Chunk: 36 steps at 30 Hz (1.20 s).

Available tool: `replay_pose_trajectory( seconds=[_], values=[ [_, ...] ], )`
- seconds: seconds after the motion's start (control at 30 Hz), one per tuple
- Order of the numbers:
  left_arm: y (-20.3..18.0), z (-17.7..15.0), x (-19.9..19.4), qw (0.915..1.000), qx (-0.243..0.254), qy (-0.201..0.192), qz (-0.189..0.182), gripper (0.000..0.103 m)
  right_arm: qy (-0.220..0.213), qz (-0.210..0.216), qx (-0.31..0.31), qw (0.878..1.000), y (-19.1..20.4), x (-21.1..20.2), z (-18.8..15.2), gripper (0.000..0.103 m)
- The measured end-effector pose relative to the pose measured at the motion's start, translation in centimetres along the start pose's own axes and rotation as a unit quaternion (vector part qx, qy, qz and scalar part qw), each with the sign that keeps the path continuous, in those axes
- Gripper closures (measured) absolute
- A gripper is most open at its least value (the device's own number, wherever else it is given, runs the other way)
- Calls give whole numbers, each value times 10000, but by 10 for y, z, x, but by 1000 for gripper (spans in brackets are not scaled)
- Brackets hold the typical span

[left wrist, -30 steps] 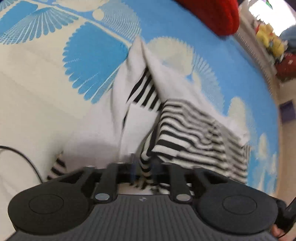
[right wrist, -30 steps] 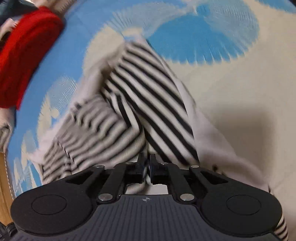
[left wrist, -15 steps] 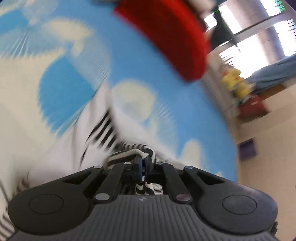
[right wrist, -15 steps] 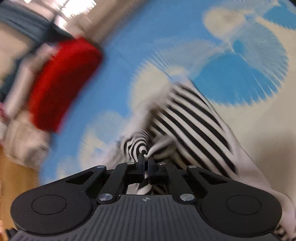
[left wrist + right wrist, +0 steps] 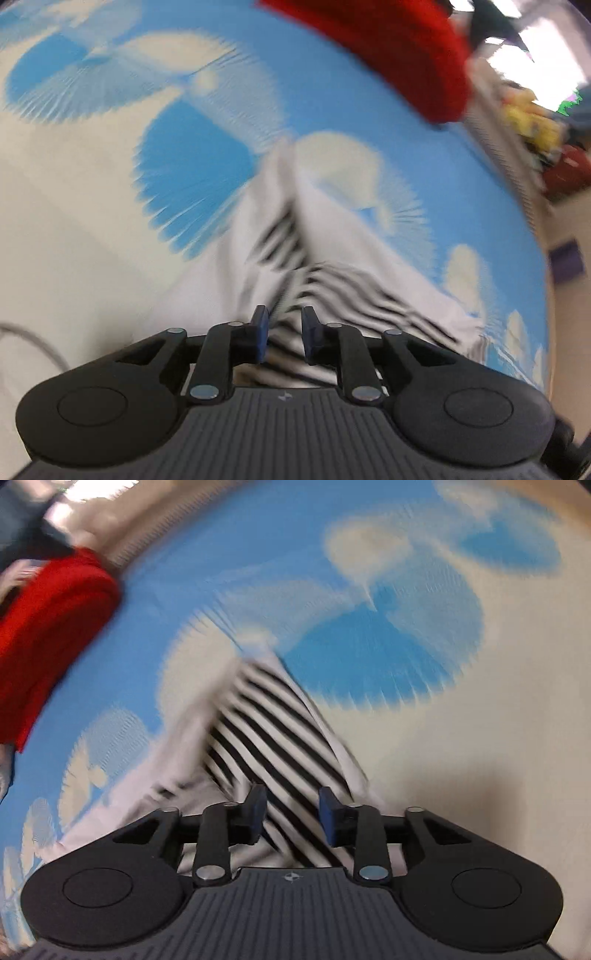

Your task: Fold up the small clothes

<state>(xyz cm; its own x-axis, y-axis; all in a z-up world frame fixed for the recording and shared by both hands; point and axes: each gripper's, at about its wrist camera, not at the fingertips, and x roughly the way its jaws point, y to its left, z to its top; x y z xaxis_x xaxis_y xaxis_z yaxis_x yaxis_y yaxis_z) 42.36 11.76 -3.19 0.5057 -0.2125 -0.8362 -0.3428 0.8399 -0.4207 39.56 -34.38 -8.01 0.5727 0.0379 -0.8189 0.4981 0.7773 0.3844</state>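
Both grippers, left (image 5: 283, 334) and right (image 5: 292, 818), have just released the black-and-white striped cotton garment (image 5: 273, 731), fingers now parted above it, fold laid.

A: Where does the left wrist view sit?
B: Low behind the left gripper (image 5: 283, 334), looking forward and down, close over the striped garment (image 5: 332, 291) on the blue and cream bedspread (image 5: 92, 206). A red cushion (image 5: 388, 51) shows at 1 o'clock.
A: And the right wrist view?
B: Behind the right gripper (image 5: 292, 818), equally close, facing the same striped garment (image 5: 273, 731). There the red cushion (image 5: 48, 635) is at 9 o'clock.
A: What do they share?
B: Garment, bedspread (image 5: 461, 746) and cushion. Both views are blurred.
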Motion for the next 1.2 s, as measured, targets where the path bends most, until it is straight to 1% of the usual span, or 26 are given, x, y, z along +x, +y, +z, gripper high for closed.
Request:
replay_pose_trajectory(
  seconds=[0.03,0.07,0.1,0.13,0.17,0.2,0.23,0.27,0.33,0.37,0.4,0.43,0.47,0.53,0.6,0.63,0.67,0.7,0.73,0.77,0.83,0.87,0.97,1.03,1.1,1.2],
  values=[
    [-5,-3,0,9999,54,20,-89,83,-49,206,-117,9997,2,-4,0,64],
    [-7,-5,4,9998,55,104,-141,83,31,453,-199,9988,6,-3,-1,63],
    [-6,-8,12,9995,9,287,-147,83,247,686,-238,9971,9,2,-2,62],
    [-4,-10,24,9987,-50,510,-33,83,525,838,-212,9949,9,9,-5,61],
    [1,-12,35,9969,-108,754,182,83,874,797,-136,9929,6,21,-9,60],
    [8,-16,46,9936,-194,1007,478,88,1124,553,-96,9921,4,32,-13,60],
    [13,-16,49,9925,-284,1068,529,93,1301,235,-66,9912,-1,41,-17,60],
    [16,-14,48,9926,-364,1042,510,93,1334,-2,1,9911,-6,46,-19,60],
    [6,-8,37,9953,-199,838,433,92,1289,18,184,9915,-9,45,-15,59],
    [0,-5,30,9971,-55,678,342,91,1161,155,177,9930,-6,39,-12,59],
    [-7,-4,24,9982,71,548,215,88,993,302,91,9946,-2,31,-12,59],
    [-10,-5,22,9986,153,503,98,86,842,425,-32,9955,3,26,-10,58],
    [-12,-6,24,9983,175,556,55,83,800,538,-125,9953,5,24,-13,54],
    [-6,-13,36,9957,97,889,254,83,1064,572,-57,9927,-1,33,-16,53],
    [7,-23,46,9908,15,1244,541,83,1464,54,53,9892,-13,47,-24,54],
    [11,-25,45,9895,4,1301,630,83,1450,-23,143,9893,-16,44,-26,58],
    [12,-25,39,9901,44,1226,677,83,1367,6,227,9903,-19,37,-24,58],
    [8,-23,26,9929,187,997,621,83,1209,42,170,9925,-16,24,-20,56],
    [3,-22,9,9952,379,754,503,83,972,158,50,9951,-13,8,-15,57],
    [-4,-20,-8,9964,602,493,339,83,610,358,-145,9974,-9,-17,-9,57],
    [-13,-22,-45,9949,1005,81,5,83,-64,662,-445,9968,-4,-65,1,57],
    [-15,-26,-63,9933,1151,-39,-102,83,-363,811,-522,9947,-6,-88,4,56],
    [-13,-41,-113,9889,1415,-185,-407,83,-948,1026,-490,9890,-29,-159,-2,51],
    [-8,-58,-143,9852,1600,-302,-541,83,-986,1219,-538,9862,-47,-186,-10,50],
    [2,-83,-170,9812,1788,-419,-599,83,-940,1402,-697,9832,-71,-214,-32,48],
    [32,-127,-199,9806,1823,-464,-552,83,-929,1271,-936,9831,-103,-231,-74,47]
  ],
)
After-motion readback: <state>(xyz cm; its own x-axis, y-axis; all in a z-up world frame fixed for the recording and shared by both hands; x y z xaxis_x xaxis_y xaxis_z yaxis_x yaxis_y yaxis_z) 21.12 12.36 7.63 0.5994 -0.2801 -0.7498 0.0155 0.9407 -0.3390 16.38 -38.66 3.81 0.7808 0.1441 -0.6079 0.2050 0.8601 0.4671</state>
